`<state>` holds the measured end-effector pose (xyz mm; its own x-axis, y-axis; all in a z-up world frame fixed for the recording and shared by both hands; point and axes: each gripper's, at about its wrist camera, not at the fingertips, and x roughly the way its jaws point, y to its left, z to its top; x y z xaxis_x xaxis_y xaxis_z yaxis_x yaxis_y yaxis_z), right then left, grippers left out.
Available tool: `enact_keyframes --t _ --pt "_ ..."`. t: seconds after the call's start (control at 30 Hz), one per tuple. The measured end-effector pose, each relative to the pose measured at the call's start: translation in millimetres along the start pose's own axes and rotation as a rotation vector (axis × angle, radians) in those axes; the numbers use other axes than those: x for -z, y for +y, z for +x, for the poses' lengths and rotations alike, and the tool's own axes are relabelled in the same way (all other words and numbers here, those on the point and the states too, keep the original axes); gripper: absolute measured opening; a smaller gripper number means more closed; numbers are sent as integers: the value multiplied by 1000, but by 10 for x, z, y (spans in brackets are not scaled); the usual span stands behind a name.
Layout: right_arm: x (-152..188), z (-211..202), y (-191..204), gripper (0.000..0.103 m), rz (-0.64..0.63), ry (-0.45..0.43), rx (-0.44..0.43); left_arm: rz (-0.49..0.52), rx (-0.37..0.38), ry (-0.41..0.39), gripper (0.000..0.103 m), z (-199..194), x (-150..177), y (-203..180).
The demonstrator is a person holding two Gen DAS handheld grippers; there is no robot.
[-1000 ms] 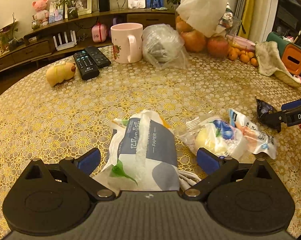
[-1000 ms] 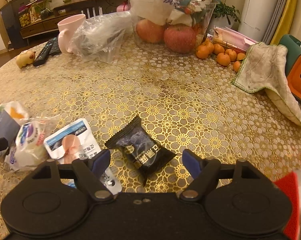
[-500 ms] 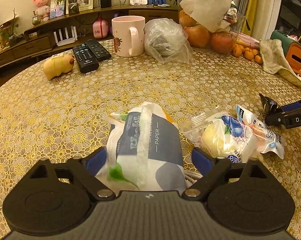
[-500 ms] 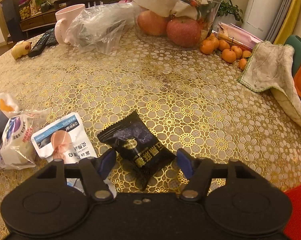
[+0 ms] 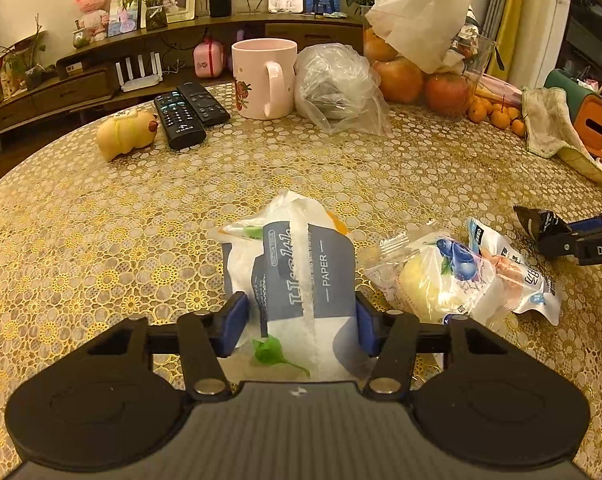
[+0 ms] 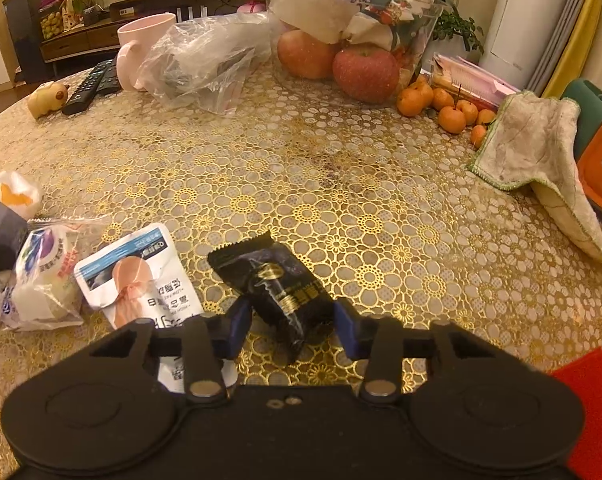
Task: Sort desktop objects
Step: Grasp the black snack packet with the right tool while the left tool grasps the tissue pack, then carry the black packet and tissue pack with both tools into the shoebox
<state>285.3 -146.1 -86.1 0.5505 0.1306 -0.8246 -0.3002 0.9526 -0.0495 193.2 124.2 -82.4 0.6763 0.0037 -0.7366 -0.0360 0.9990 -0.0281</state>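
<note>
Your left gripper (image 5: 299, 322) has just been closing, and the tissue pack (image 5: 297, 268) sits squarely between its blue pads (image 5: 233, 324). Both pads now touch the pack's sides and its wrapper bulges between them, so that claw is clamped on the pack. Most of the pack reaches forward past the fingertips, lying on the gold lace tablecloth (image 5: 101, 220). Just to the right of that claw lies the blueberry snack bag (image 5: 441, 276), with the white sachet (image 5: 509, 272) touching it on its far side.

Your right gripper (image 6: 293, 322) has also just been closing, with the black candy packet (image 6: 277, 280) between its pads. The packet lies tilted, its near end down between the fingertips and its far end pointing ahead and to the left. The left pad meets the wrapper's edge and the right pad sits against its other side; whether they truly press it you cannot tell for certain, though they look to be gripping it. In the right wrist view the white sachet lies just left of this claw, partly under its left finger.

Well ahead of both claws stand a pink mug (image 5: 265, 76), two remotes (image 5: 189, 114) and apples (image 6: 365, 70).
</note>
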Motion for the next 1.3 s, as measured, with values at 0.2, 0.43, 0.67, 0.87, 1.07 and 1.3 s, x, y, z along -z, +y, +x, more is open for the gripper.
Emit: enact_keyframes --t 0.2,0.43,0.67,0.87,1.07,1.3 --pt "45 -156 -8 38 9 -14 -3 -9 -6 -12 52 -155 -19 -9" --pt "135 -439 -18 37 29 -35 -27 -14 -4 -26 52 -419 -44 -73" --pt "255 -750 -24 37 28 -53 -35 4 14 -35 52 -695 -36 -246" --pt "406 -992 -98 37 49 -49 -36 38 41 -32 52 -933 3 -467" --pt "595 -1262 -161 37 56 -41 -22 65 70 -27 52 -1146 30 -737" --pt "795 -1658 -314 37 77 -76 -45 109 118 -28 52 -1375 50 -1121"
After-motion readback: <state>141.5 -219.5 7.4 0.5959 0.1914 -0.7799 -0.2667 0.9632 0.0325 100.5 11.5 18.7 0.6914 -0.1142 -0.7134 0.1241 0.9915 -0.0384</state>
